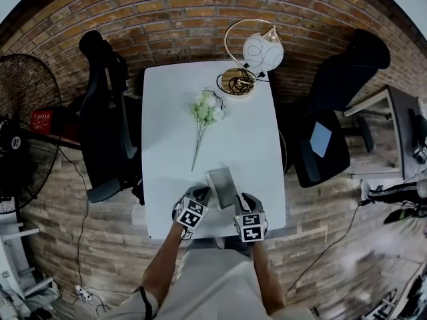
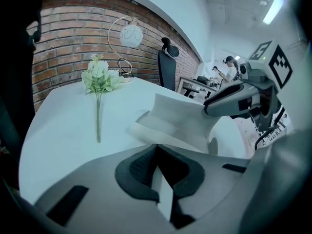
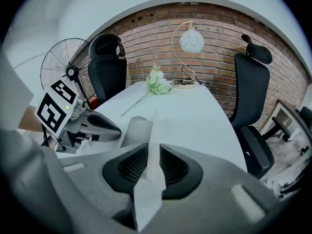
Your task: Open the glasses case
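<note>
A: White rectangular table [image 1: 167,112], near edge: grey flat folding glasses case [image 1: 222,185], long axis running away from the person, lying between both grippers.

B: Left gripper [image 2: 158,165] pinched nearly closed on one thin panel. Right gripper [image 3: 152,162] barely parted, clamping the other flap (edge-on, straight ahead). Both equally near; probably peel apart sideways.

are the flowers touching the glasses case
No, the flowers lie apart from the glasses case, with a stretch of bare table between them.
</note>
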`<state>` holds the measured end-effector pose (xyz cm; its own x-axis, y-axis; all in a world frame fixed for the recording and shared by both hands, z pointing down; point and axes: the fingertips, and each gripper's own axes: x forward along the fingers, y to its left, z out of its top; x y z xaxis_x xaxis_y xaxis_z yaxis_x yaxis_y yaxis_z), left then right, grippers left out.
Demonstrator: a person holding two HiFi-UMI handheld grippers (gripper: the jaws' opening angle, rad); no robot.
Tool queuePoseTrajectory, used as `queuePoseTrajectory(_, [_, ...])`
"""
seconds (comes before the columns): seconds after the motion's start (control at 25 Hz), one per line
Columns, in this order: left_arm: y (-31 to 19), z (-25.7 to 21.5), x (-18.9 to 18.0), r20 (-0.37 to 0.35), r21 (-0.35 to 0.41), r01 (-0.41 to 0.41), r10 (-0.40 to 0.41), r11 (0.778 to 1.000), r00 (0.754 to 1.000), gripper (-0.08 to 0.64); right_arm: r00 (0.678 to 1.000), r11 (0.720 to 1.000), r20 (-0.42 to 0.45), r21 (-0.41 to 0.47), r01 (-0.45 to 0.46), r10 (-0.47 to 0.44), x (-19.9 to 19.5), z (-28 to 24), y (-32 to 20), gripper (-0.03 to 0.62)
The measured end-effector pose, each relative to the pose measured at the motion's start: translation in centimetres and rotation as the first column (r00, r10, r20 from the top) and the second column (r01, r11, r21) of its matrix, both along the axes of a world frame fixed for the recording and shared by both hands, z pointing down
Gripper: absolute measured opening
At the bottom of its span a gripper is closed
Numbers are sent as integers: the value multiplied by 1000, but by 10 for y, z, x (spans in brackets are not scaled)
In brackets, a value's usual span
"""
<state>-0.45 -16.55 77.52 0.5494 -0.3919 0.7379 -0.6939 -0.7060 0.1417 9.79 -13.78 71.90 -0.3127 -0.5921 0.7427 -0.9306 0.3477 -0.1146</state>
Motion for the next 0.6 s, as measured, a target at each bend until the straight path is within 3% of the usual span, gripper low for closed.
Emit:
queuePoseTrajectory(0.32, [0, -6, -6, -2, 20, 11, -11, 1000, 1000, 5, 1000, 1000, 5, 21, -11, 11, 4, -5, 1, 81])
queuePoseTrajectory(0.6, [-5, -32, -12, -44, 90, 50, -46, 995, 998, 4, 1000, 992, -2, 126, 1, 0, 2, -29, -2, 81])
